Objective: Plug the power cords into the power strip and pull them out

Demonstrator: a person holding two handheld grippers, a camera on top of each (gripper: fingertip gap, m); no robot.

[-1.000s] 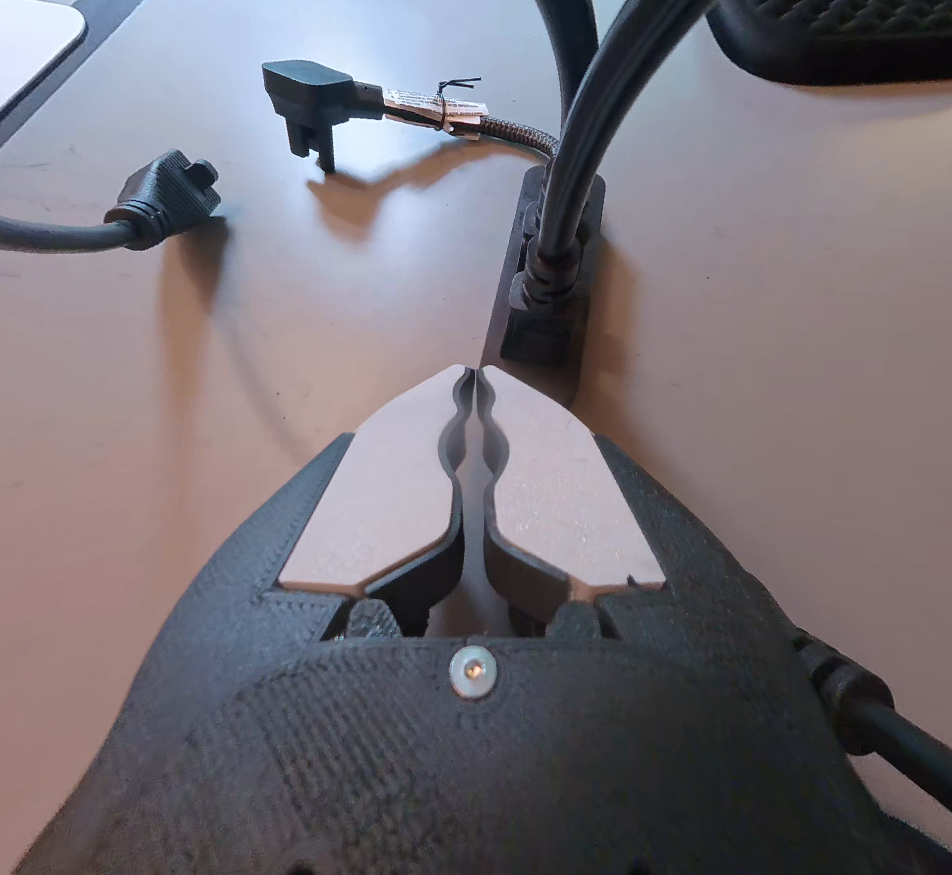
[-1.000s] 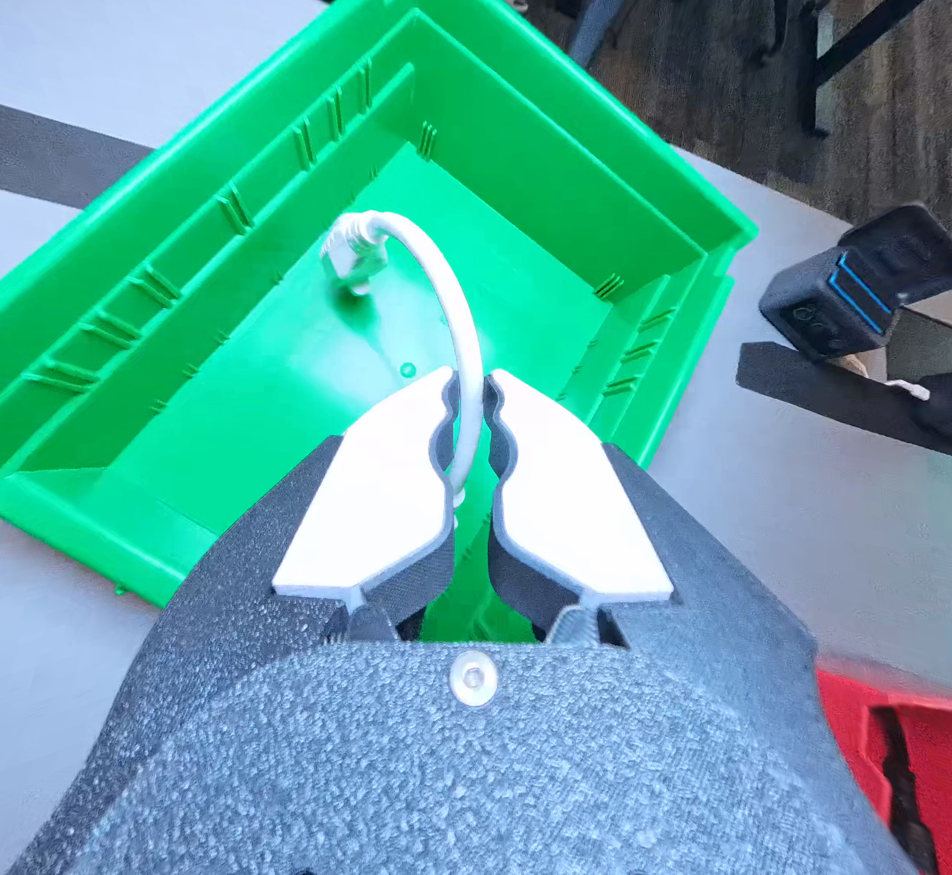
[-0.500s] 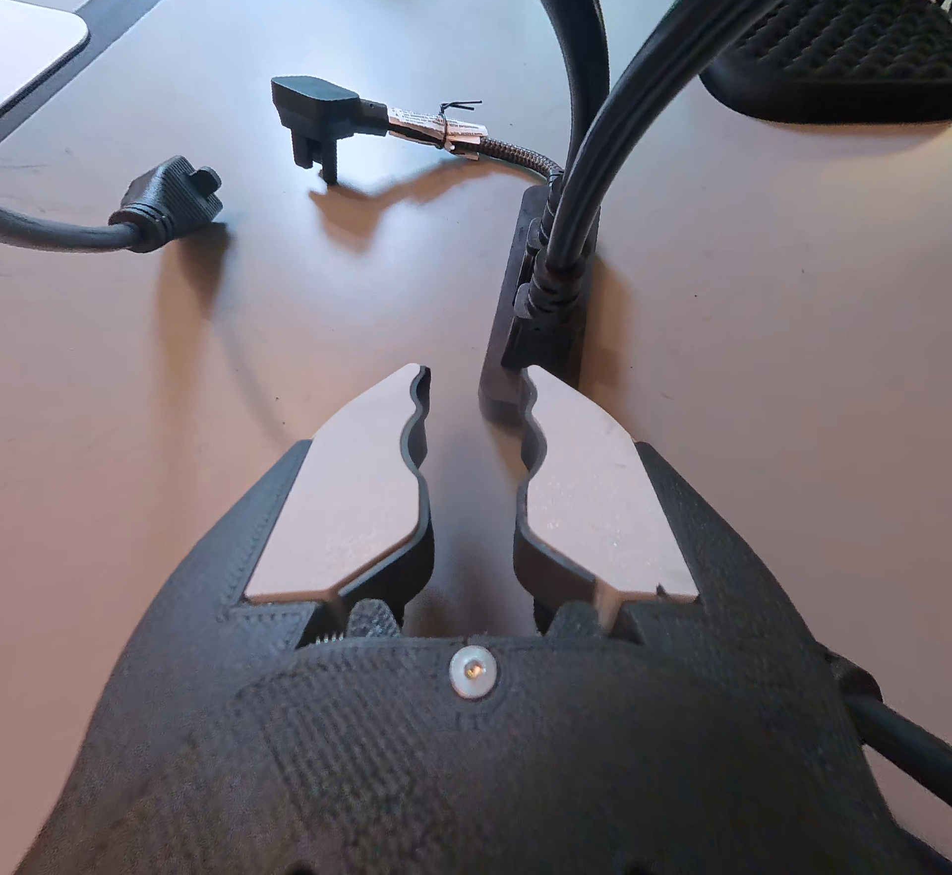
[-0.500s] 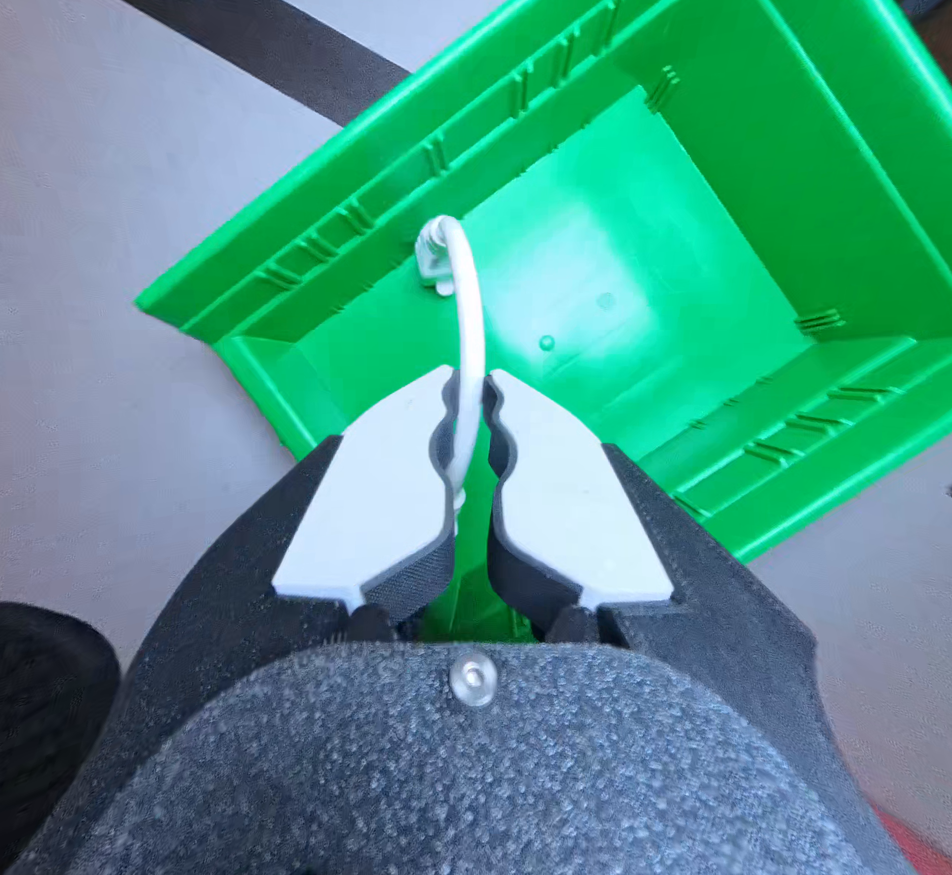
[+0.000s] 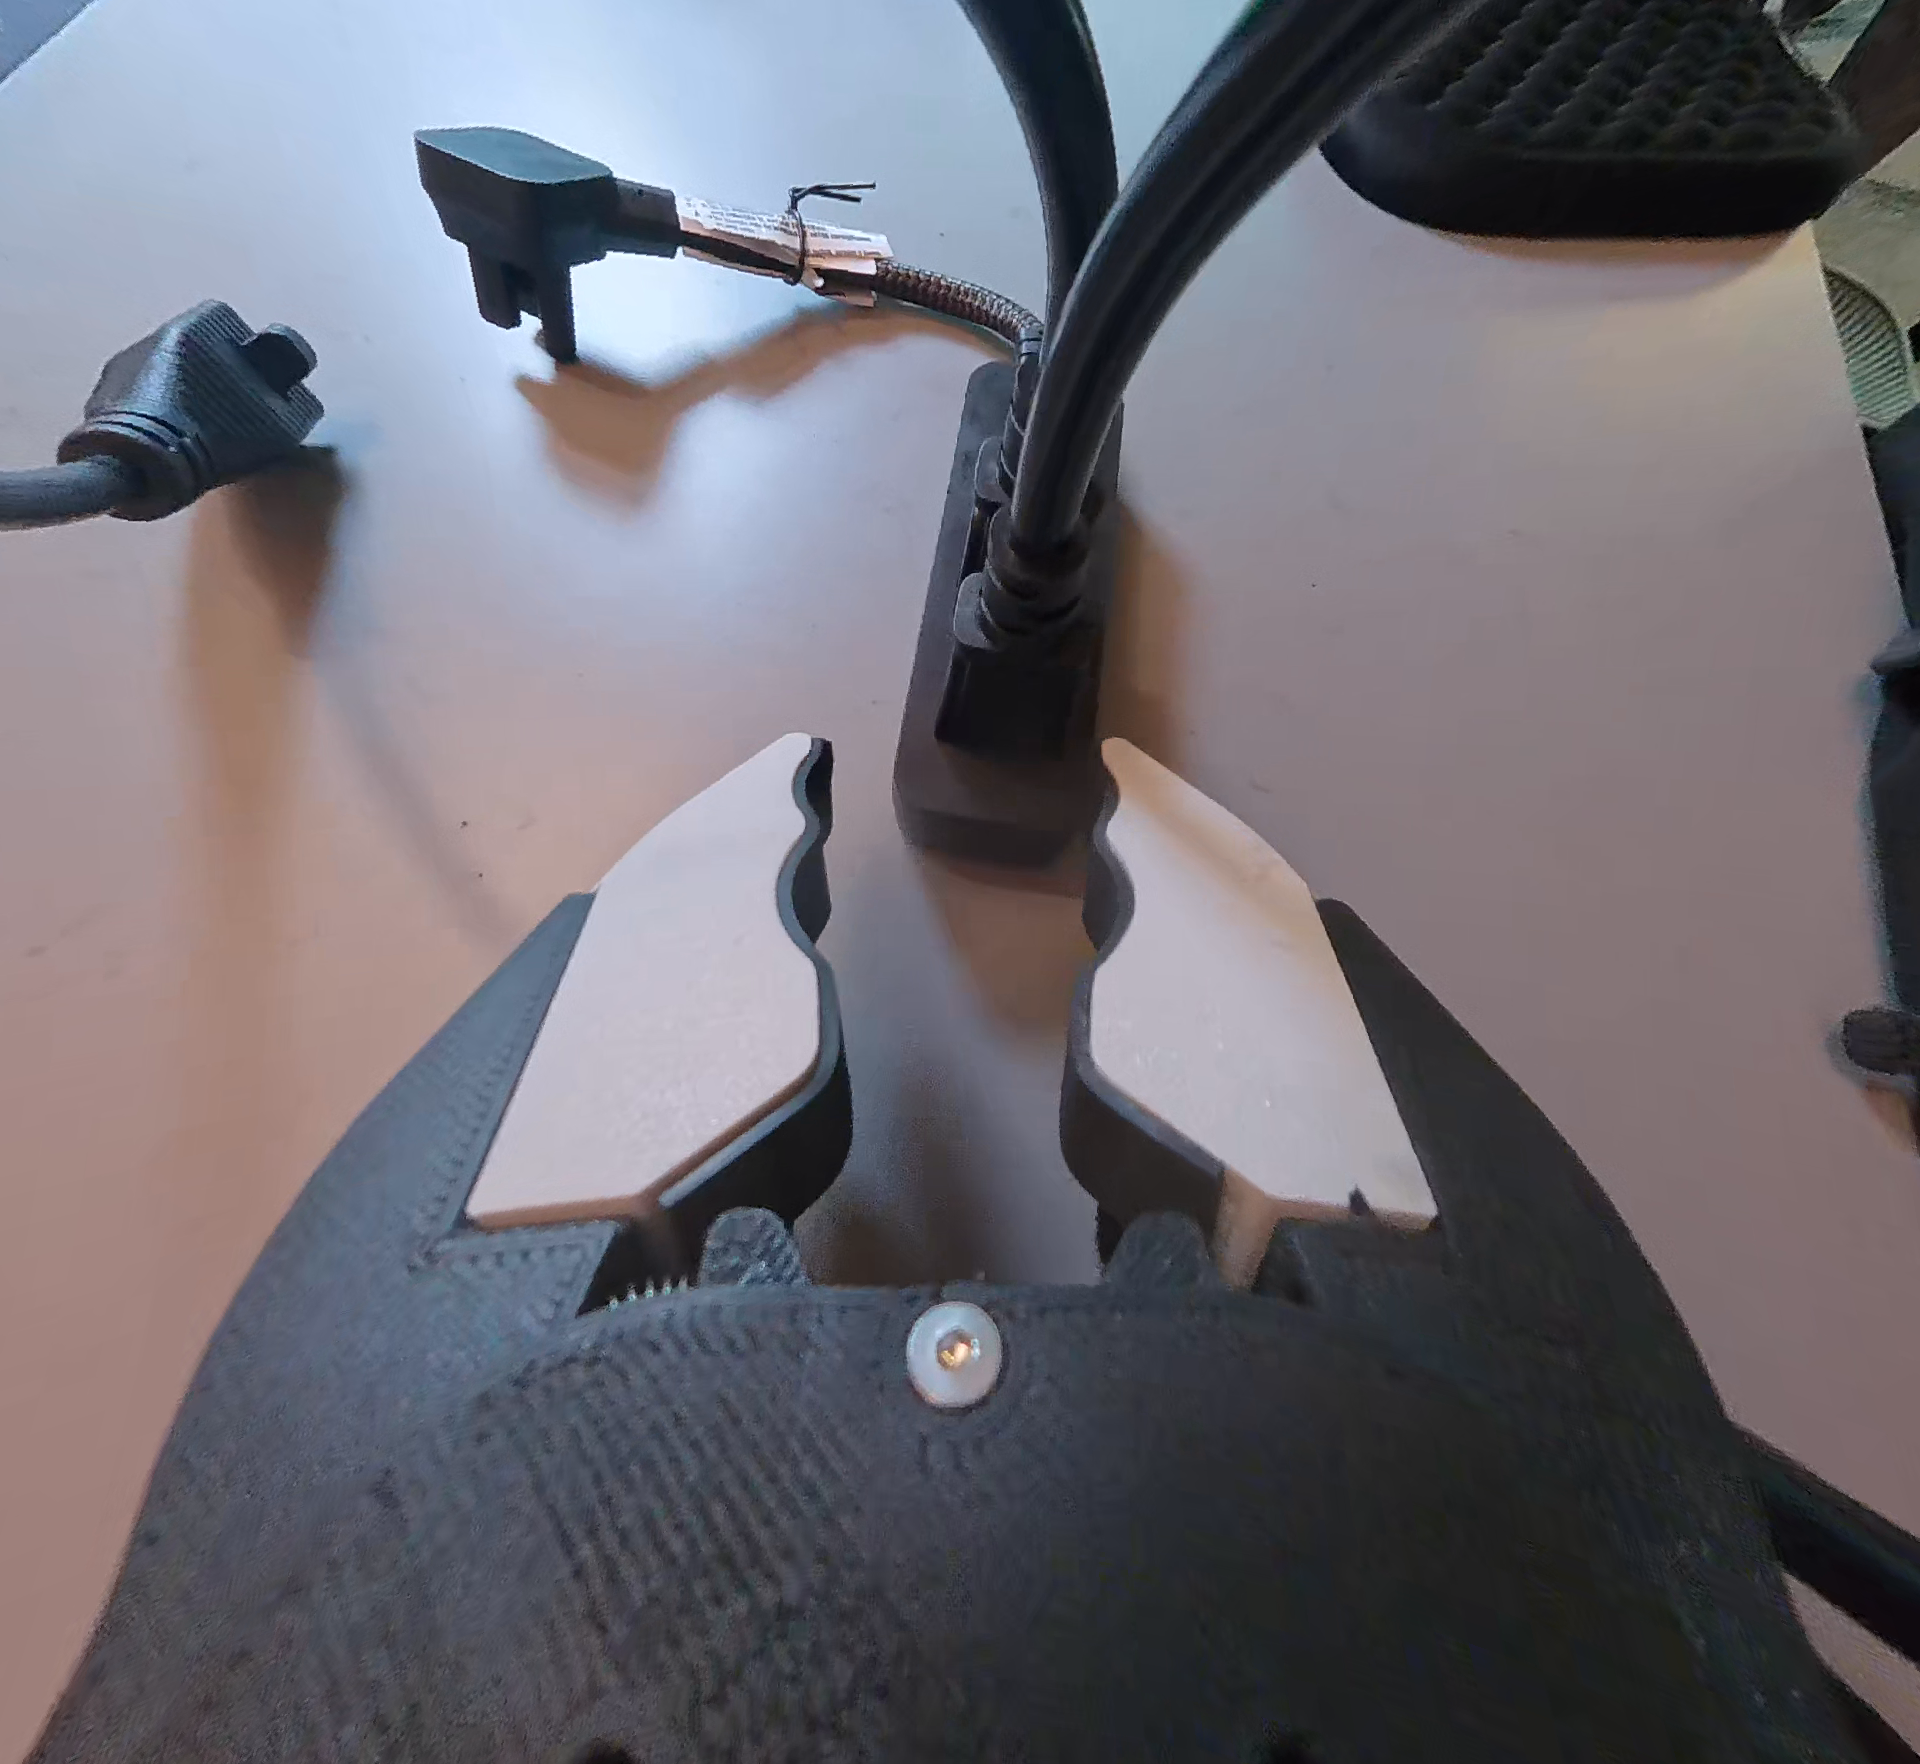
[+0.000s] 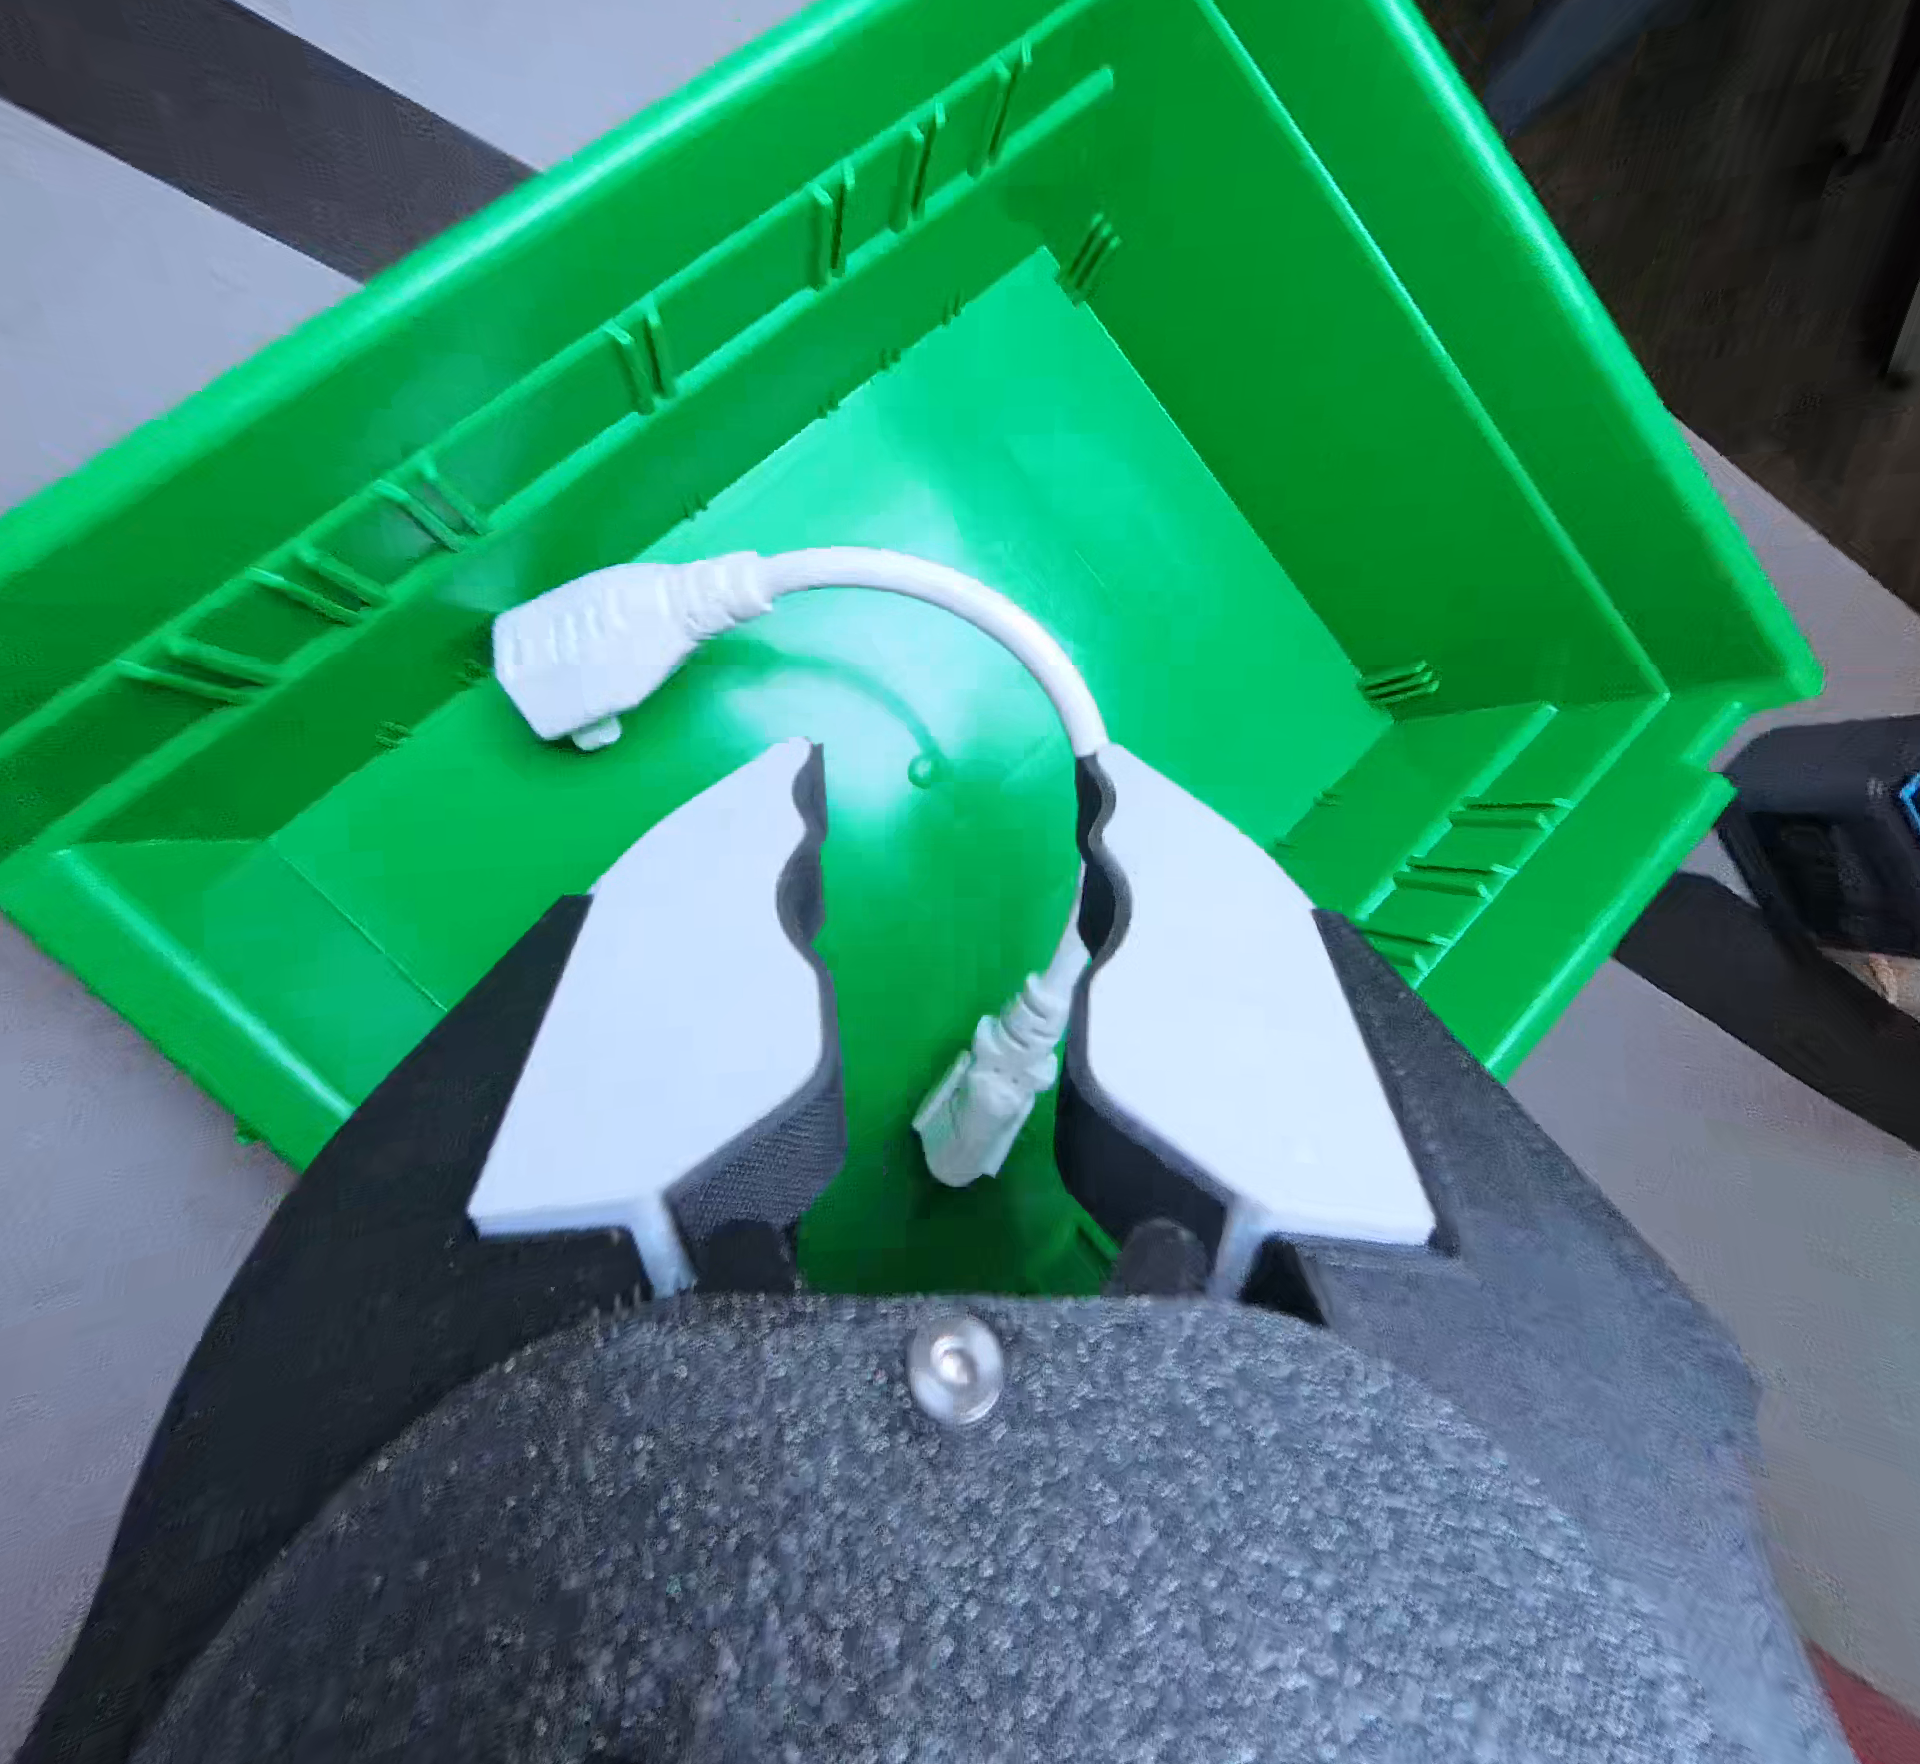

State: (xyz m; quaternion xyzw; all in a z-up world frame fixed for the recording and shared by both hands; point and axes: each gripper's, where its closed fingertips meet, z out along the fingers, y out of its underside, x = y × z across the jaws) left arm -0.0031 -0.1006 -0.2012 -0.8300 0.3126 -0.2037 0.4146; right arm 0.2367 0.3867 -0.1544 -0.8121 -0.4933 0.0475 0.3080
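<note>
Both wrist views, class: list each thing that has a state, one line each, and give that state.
Left tongs: open, empty, at the strip's near end.
Right tongs: open, over the bin.
Black rectangular power strip: two black cords plugged in.
Black angled plug on braided cord: unplugged, on the table.
Grey plug: unplugged, on the table.
Short white cable: loose, against the right tongs' finger.
Green plastic bin: open-topped.

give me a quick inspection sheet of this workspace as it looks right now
surface: pale table, dark strip across its far corner.
job's things: black power strip lying flat, two black cords plugged in; loose black plug and angled plug lying unplugged to its left.
clutter: green bin on the table; dark textured pad.
grippers: left tool open, just short of the strip's end; right tool open over the bin.
cables: short white cable in the bin, running against the right tool's finger; not pinched.
surroundings: dark device beside the bin.
</note>
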